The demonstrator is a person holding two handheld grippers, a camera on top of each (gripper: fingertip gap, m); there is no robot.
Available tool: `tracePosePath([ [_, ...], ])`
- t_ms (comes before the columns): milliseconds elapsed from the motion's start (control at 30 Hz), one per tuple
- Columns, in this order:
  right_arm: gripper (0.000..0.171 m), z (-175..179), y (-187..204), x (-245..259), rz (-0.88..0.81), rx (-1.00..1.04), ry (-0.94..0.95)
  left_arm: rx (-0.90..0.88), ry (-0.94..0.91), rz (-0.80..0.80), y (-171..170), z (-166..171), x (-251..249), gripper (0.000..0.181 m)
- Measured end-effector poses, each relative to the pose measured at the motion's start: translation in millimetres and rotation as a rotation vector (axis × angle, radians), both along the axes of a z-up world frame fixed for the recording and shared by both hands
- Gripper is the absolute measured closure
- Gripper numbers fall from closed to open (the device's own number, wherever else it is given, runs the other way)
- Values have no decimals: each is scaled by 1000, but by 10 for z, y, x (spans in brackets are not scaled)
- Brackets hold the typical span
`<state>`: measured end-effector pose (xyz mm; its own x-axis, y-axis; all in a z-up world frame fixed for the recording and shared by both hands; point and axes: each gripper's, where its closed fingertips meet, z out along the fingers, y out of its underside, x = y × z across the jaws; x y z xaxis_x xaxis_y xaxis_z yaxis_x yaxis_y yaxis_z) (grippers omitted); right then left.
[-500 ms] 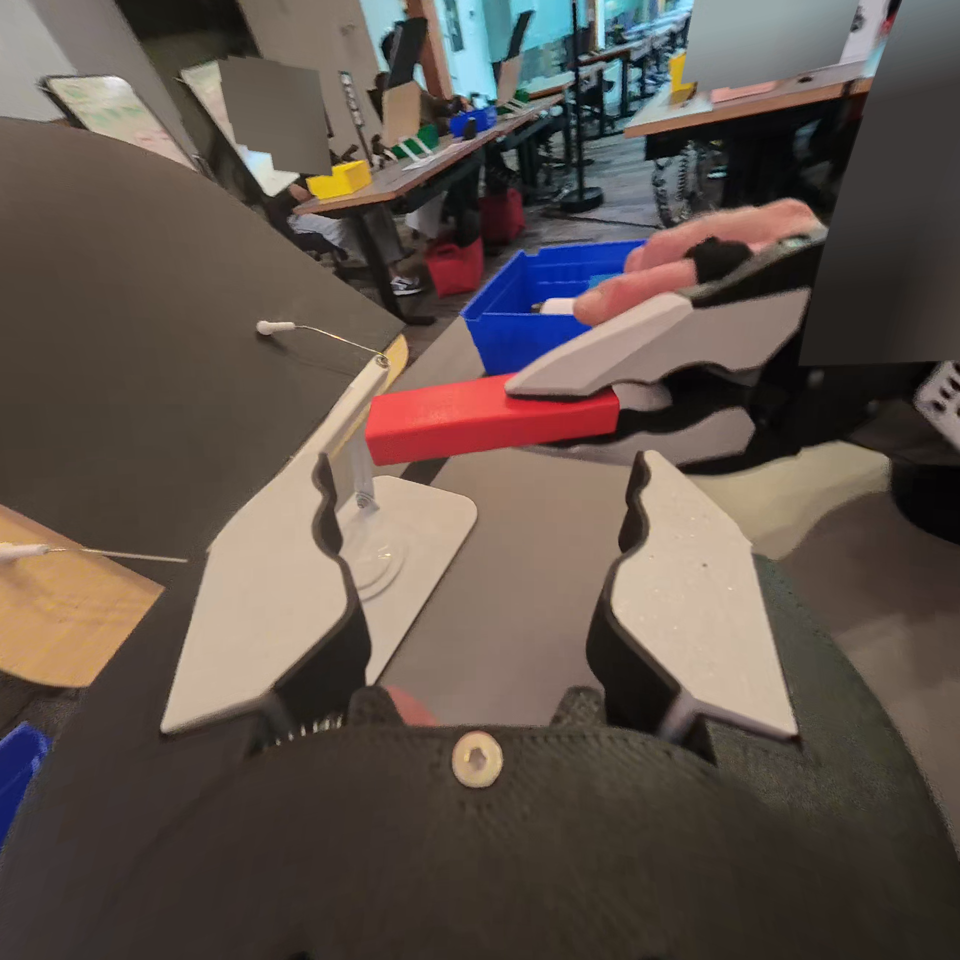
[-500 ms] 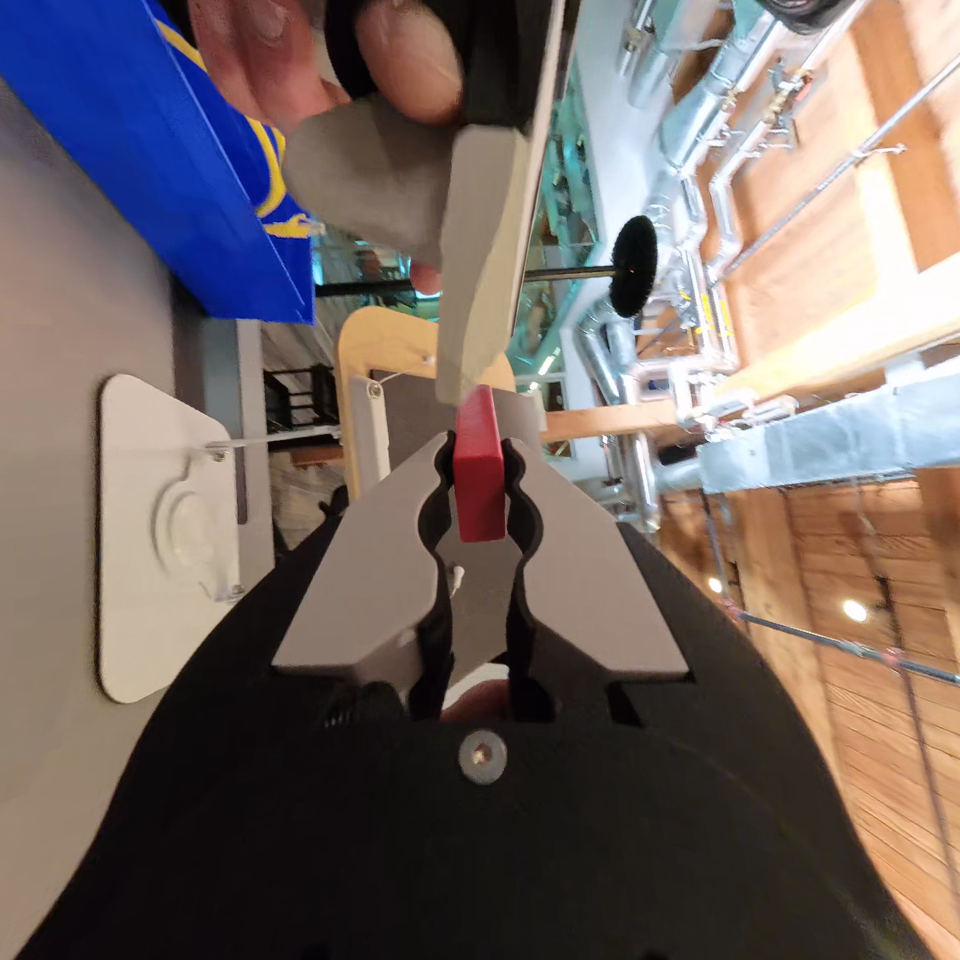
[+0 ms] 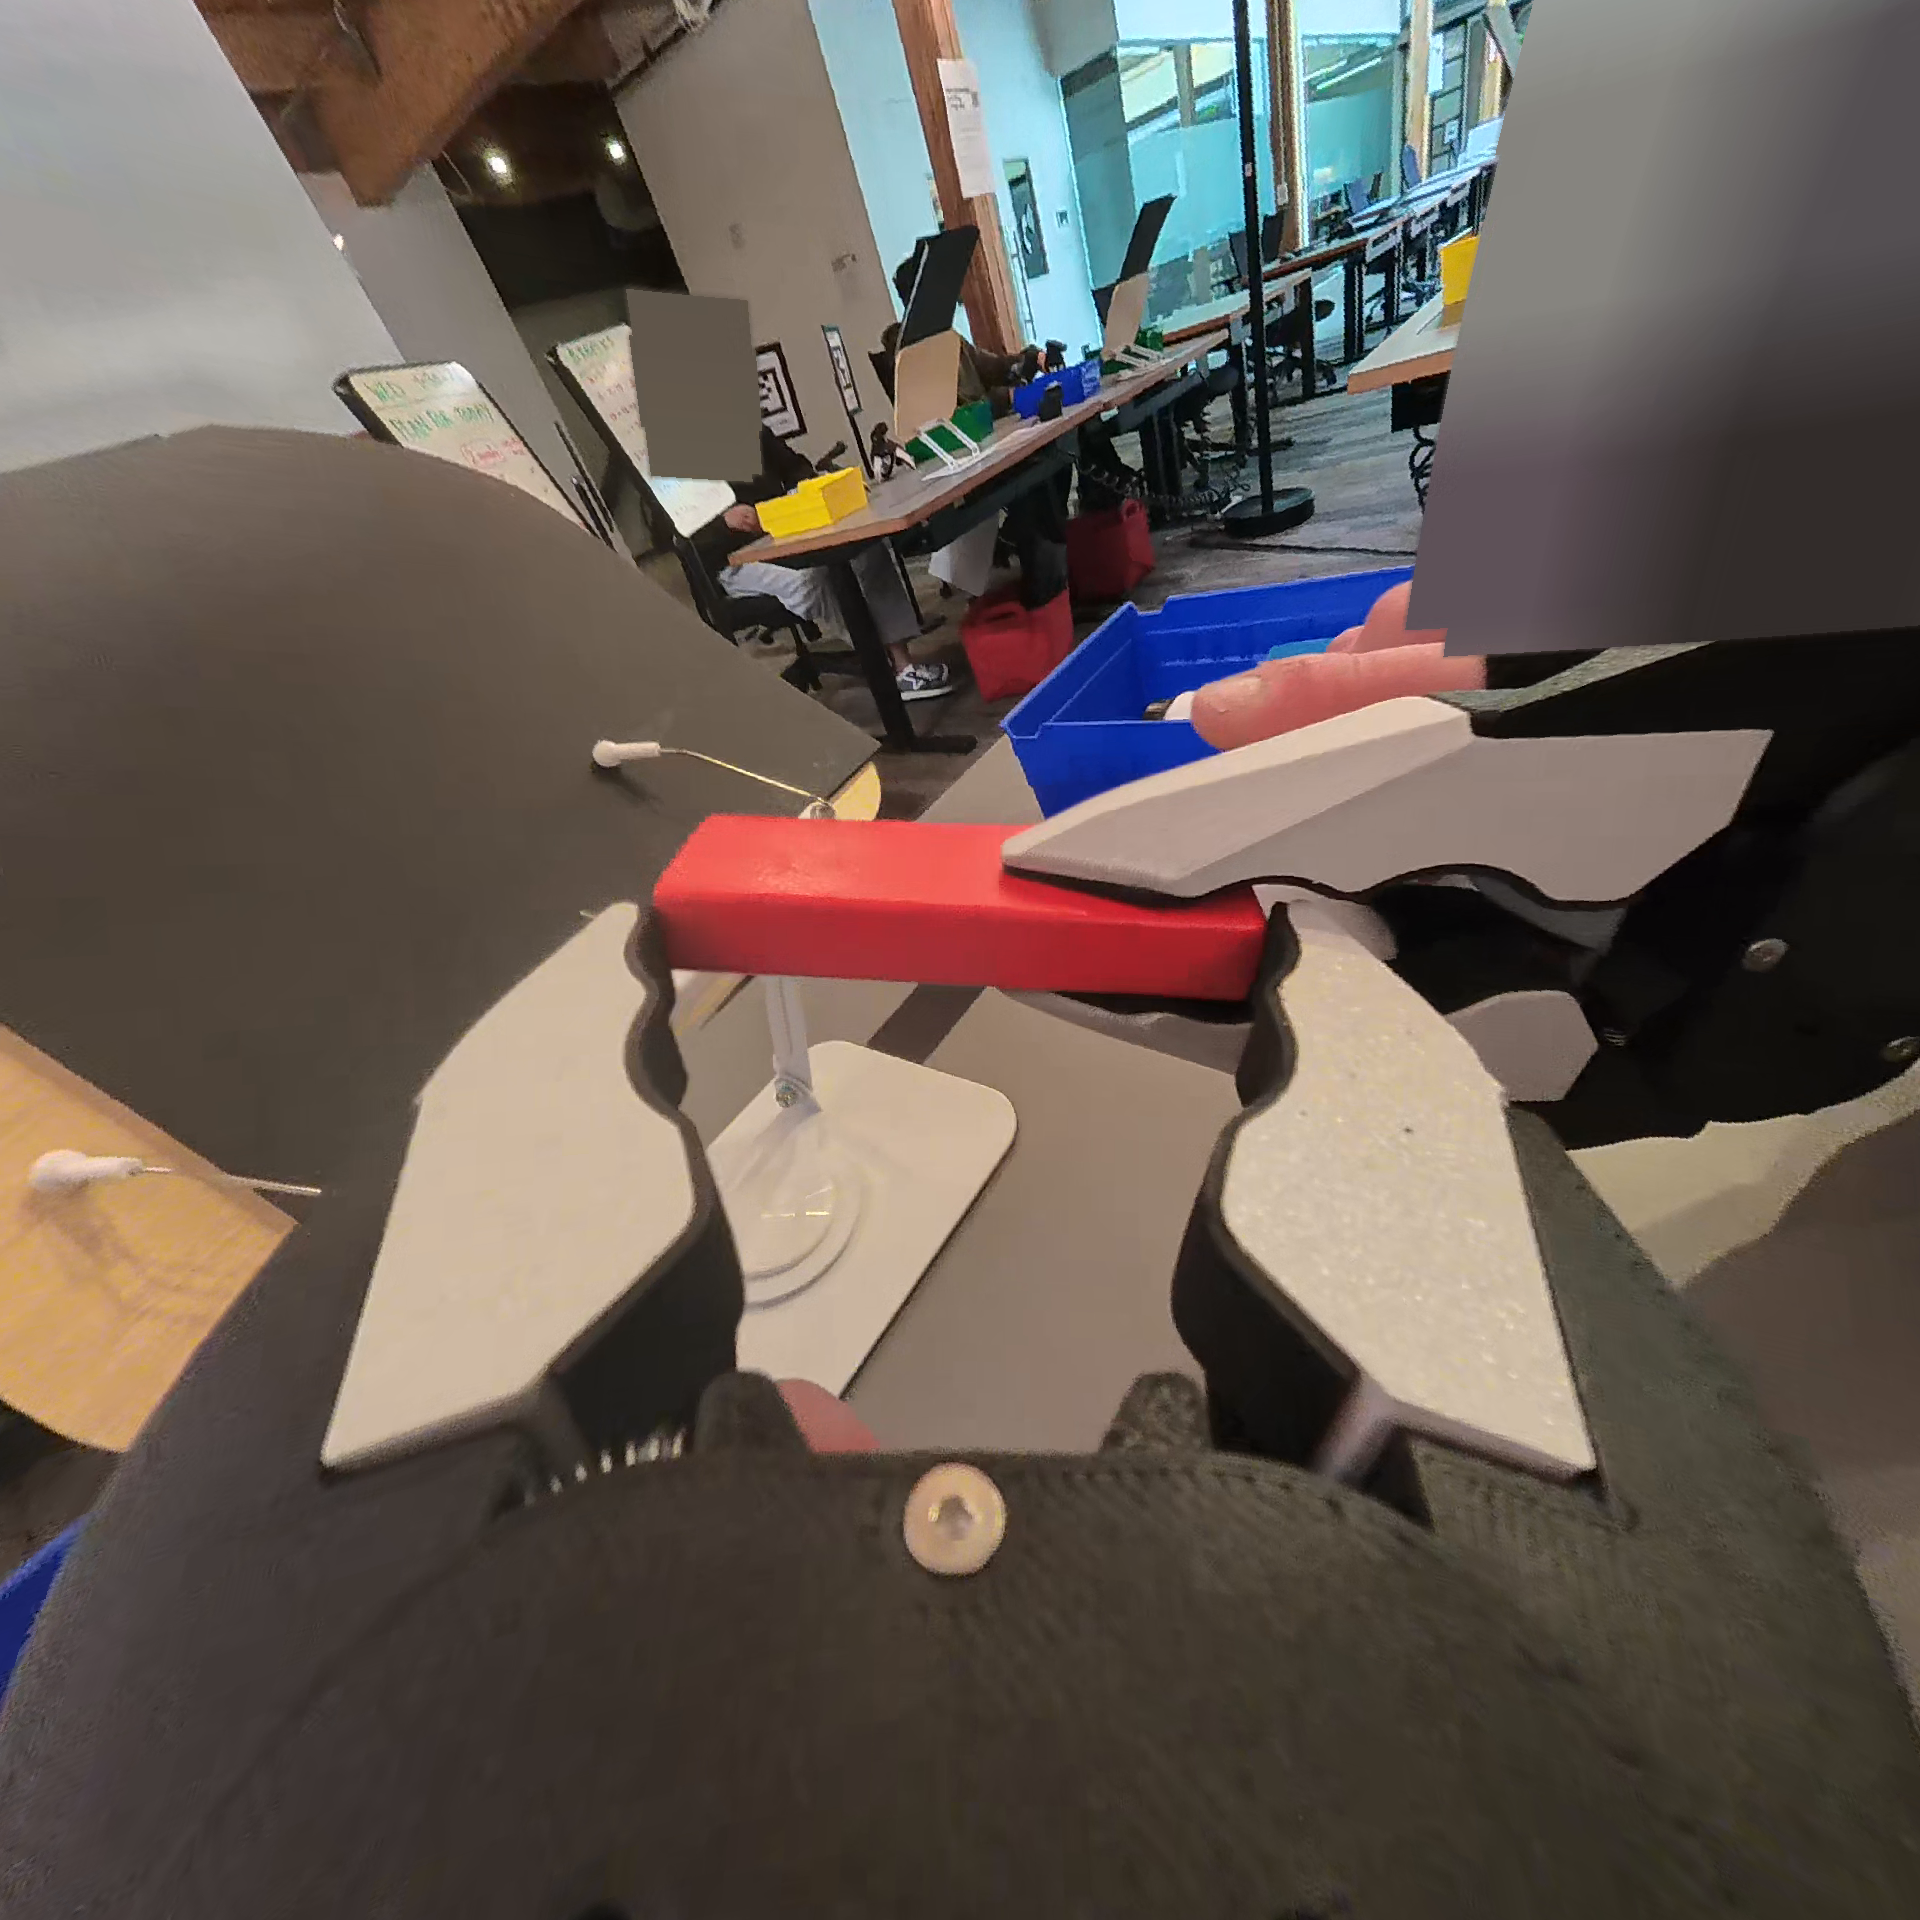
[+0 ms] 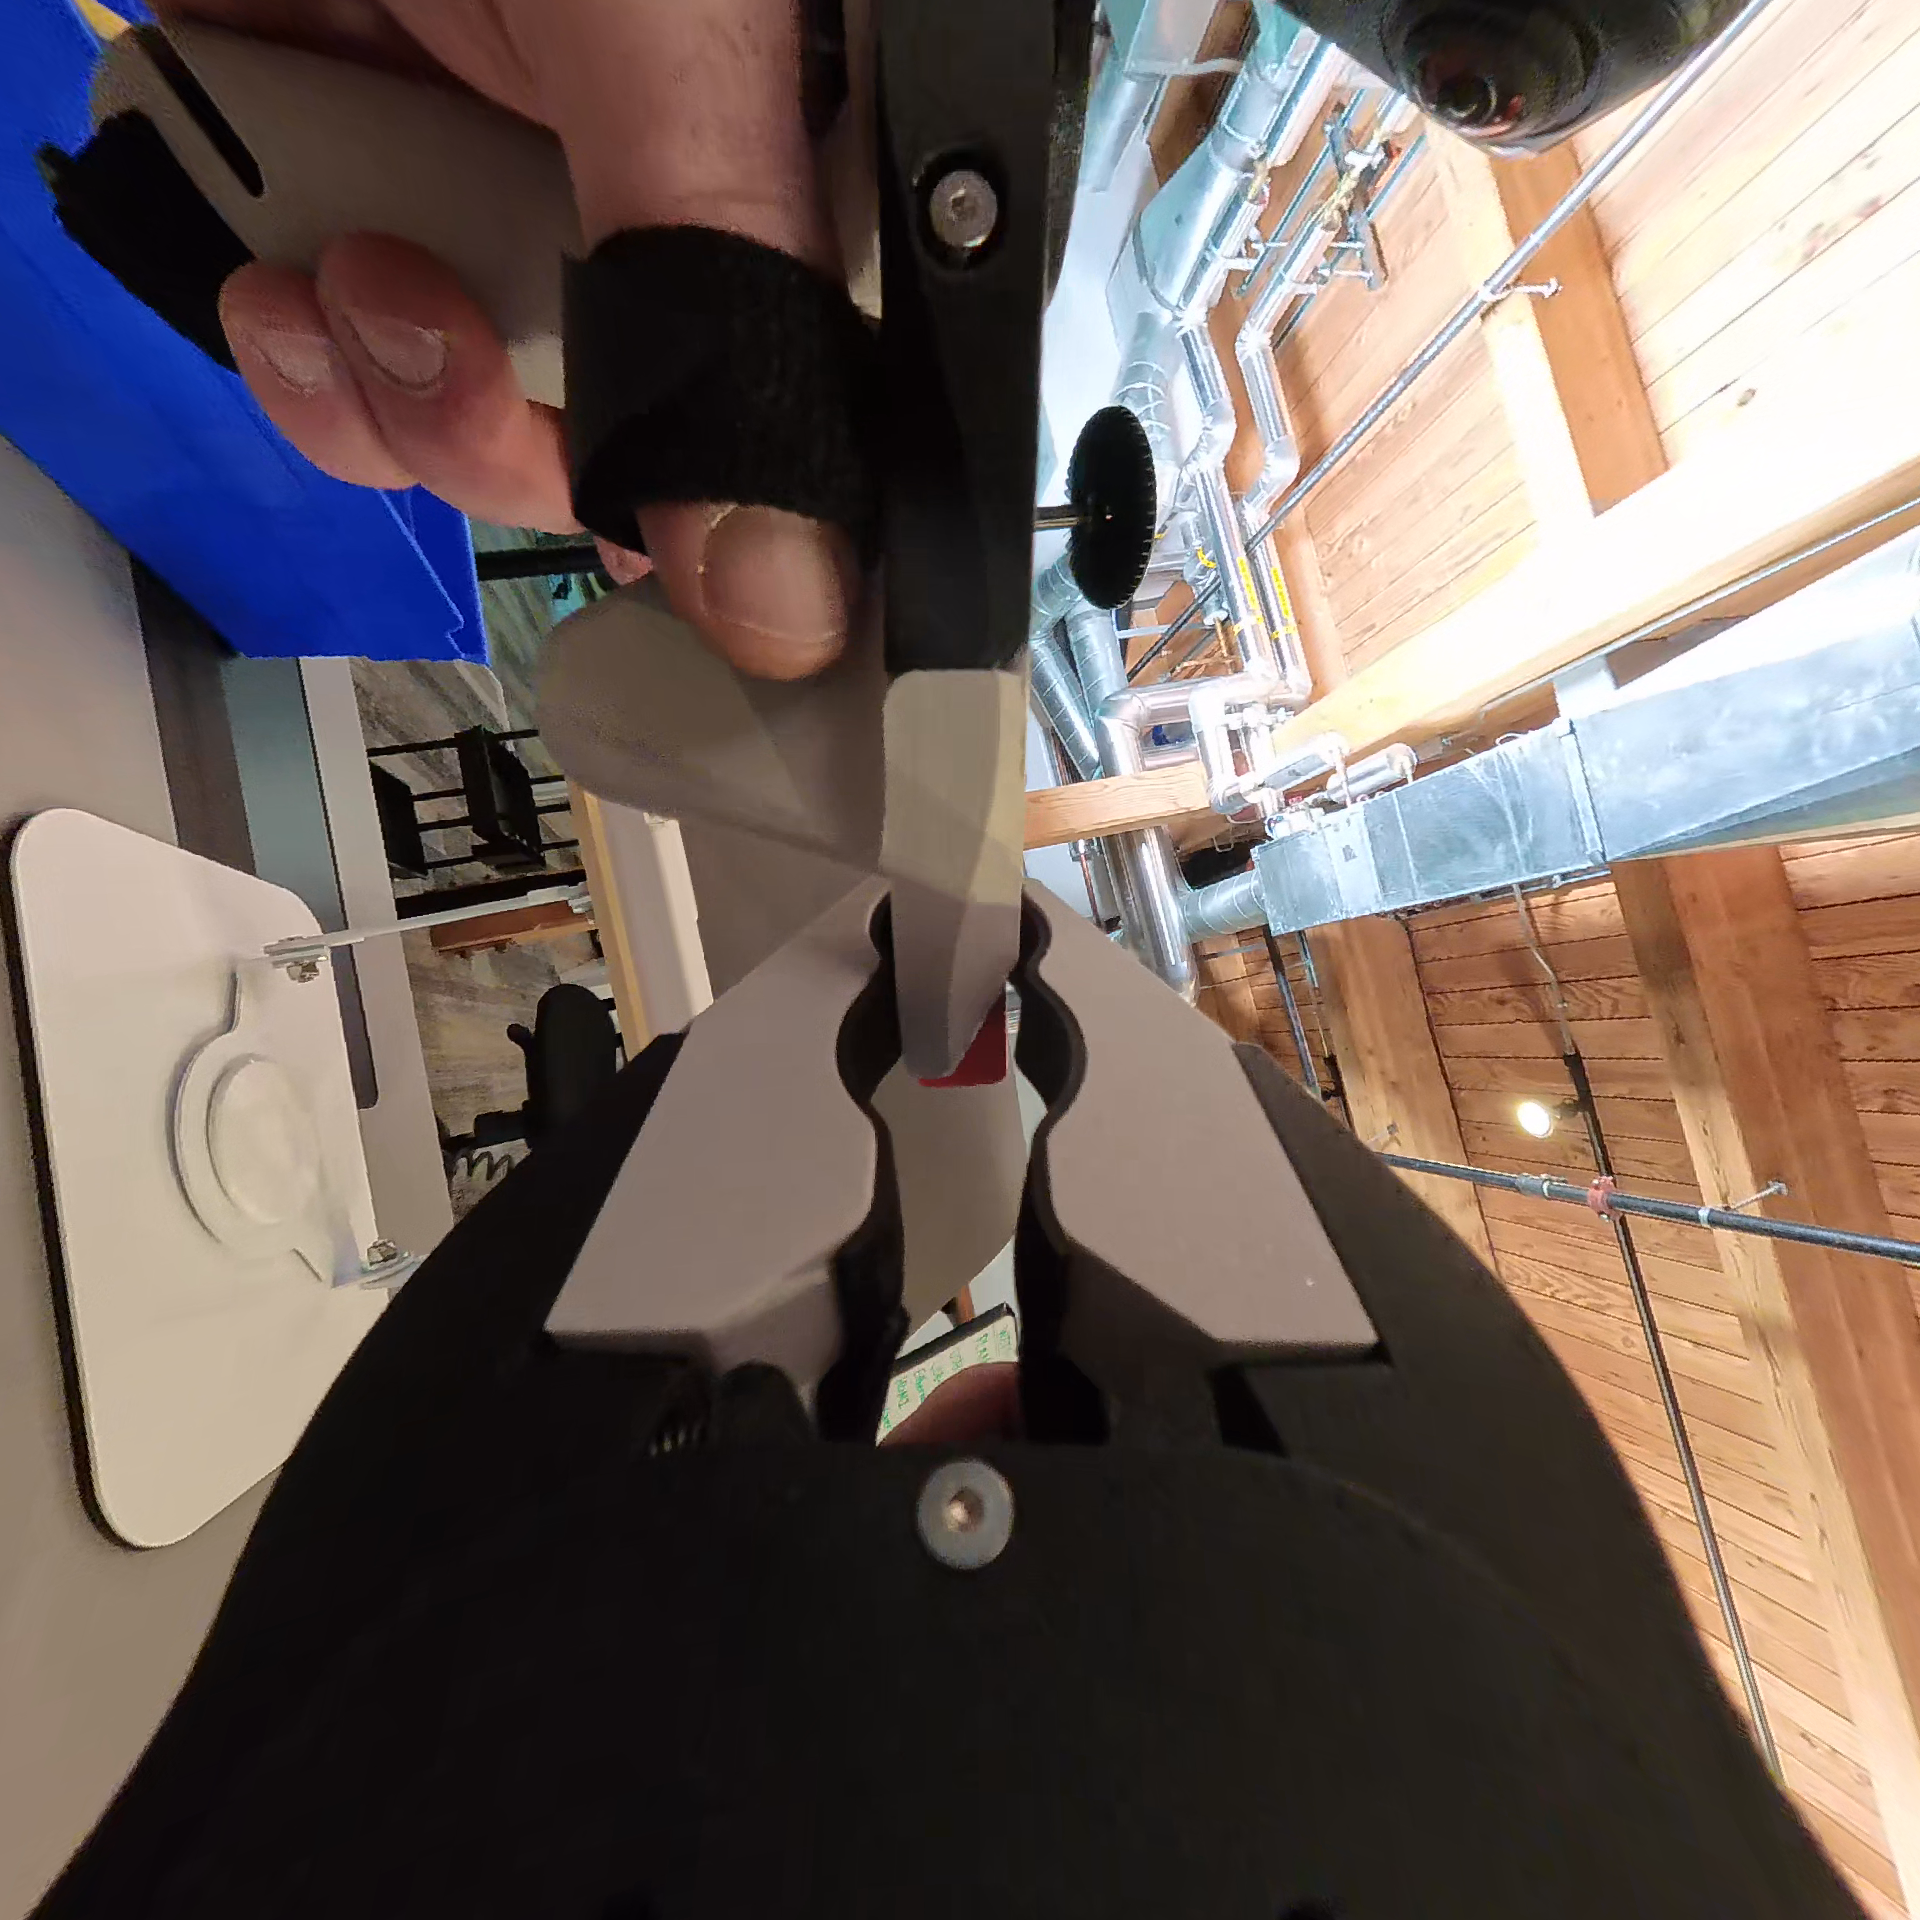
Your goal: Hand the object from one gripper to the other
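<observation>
Between left claw (image 3: 956,940) tips, spread: red block (image 3: 935,914) | right claw (image 4: 956,1023) clamps it

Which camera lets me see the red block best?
The left wrist view: the whole red block lies sideways between the left gripper tips, its far end clamped by the right gripper. The right wrist view shows only a red sliver behind a grey finger.

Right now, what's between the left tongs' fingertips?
In the left wrist view, the red block spans the open left tongs, fingertip to fingertip. The right tongs clamp its right end.
</observation>
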<state>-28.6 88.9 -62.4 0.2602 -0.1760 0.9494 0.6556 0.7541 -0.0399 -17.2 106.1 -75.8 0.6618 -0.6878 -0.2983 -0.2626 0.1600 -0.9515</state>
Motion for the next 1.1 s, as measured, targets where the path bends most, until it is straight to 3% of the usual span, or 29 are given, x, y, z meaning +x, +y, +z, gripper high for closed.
tracePosePath([
  [233,158,-17,3,1,-3,2,8,80,44,52,29,42,-26,68],
  [300,158,-16,-10,-3,-1,10,13,71,54,27,-6,25,4,77],
  [633,158,-22,-40,-9,16,12,29,99,65,23,-20,43,11,77],
  [833,139,-38,-129,-51,69,-1,8,156,100,59,-7,85,-43,77],
  [967,130,-51,-150,4,182,-114,-17,211,125,91,-11,175,-146,77],
  [1100,127,-79,-157,137,339,-354,-41,252,123,97,-48,285,-237,77],
])
